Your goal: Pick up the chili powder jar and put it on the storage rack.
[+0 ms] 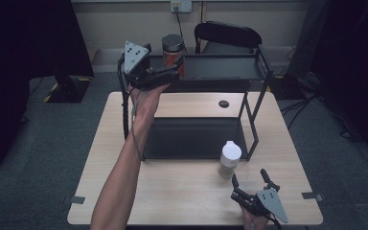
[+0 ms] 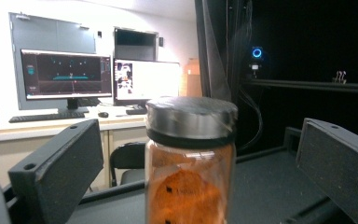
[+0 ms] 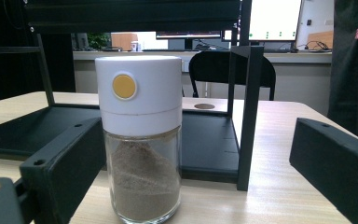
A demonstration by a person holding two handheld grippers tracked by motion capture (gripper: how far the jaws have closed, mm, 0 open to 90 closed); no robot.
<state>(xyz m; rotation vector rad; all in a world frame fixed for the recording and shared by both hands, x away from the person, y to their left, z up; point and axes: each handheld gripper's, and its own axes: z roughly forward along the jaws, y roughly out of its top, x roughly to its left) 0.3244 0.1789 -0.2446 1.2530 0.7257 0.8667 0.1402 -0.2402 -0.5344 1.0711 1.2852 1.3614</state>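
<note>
Right gripper (image 1: 252, 183) sits low on the worktop (image 1: 182, 191), fingers spread, facing the white-capped jar (image 1: 230, 159), likely next pick. Left gripper (image 1: 165, 73) fingers released either side of the orange jar (image 1: 173, 53), which stands on the rack's (image 1: 256, 72) top shelf, apparently just placed.

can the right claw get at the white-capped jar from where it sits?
Probably yes. The right claw sits open on the table, pointing at the white-capped jar, which stands upright just ahead on bare tabletop. In the right gripper view the jar stands between the spread jaws, nothing in between; the rack post is behind it.
</note>
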